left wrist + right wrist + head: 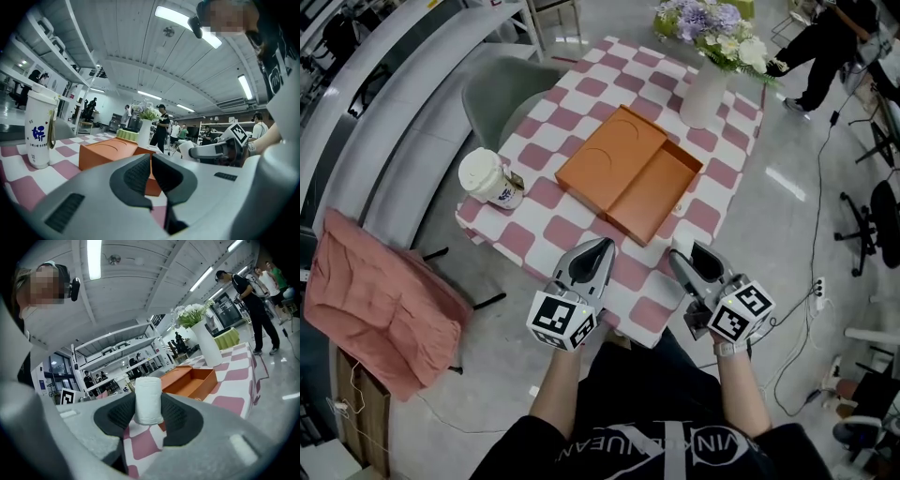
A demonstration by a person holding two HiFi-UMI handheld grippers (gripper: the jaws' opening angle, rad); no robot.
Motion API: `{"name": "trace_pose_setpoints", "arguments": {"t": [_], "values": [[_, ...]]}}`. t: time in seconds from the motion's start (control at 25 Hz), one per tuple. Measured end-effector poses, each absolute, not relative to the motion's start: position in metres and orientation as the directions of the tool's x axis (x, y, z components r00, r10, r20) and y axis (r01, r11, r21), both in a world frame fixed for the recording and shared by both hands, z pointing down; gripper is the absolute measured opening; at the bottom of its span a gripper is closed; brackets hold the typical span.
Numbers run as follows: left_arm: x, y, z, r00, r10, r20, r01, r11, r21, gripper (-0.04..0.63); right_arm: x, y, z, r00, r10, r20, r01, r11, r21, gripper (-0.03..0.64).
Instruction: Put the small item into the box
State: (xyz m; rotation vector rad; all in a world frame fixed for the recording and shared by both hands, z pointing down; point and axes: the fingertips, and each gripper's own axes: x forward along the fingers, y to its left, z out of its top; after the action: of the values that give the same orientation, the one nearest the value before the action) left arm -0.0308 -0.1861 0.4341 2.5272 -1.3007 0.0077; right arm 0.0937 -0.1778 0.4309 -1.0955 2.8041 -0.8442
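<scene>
An open orange box (656,195) lies mid-table on the pink-and-white checked cloth (572,230), with its lid (609,155) flat beside it on the left. My right gripper (682,255) hovers over the near table edge, just short of the box, and is shut on a small white roll (148,399) standing upright between its pads. The box (192,380) shows beyond the roll in the right gripper view. My left gripper (603,248) hangs level with it to the left, shut with nothing between its jaws. The box (110,152) sits ahead of the left gripper (151,164).
A white lidded cup (487,178) stands at the table's left edge. A white vase with flowers (705,94) stands at the far side. A grey chair (502,89) sits beyond the left edge, a pink cloth (380,300) lies lower left. People stand in the background.
</scene>
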Motion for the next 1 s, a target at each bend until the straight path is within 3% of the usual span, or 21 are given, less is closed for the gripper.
{"name": "trace_pose_setpoints", "arguments": {"t": [0.52,1.0], "values": [[-0.041,-0.226,0.446,0.52,-0.838,0.165,-0.843,-0.473,0.258,0.015,0.071,-0.225,0.448,-0.808,-0.526,0.266,-0.586,0.669,-0.458,0.16],[-0.054,-0.244,0.454,0.465,-0.867,0.182,-0.874,-0.417,0.248,0.017,0.034,-0.246,0.469,-0.799,-0.359,0.482,-0.537,0.787,-0.304,0.16]]}}
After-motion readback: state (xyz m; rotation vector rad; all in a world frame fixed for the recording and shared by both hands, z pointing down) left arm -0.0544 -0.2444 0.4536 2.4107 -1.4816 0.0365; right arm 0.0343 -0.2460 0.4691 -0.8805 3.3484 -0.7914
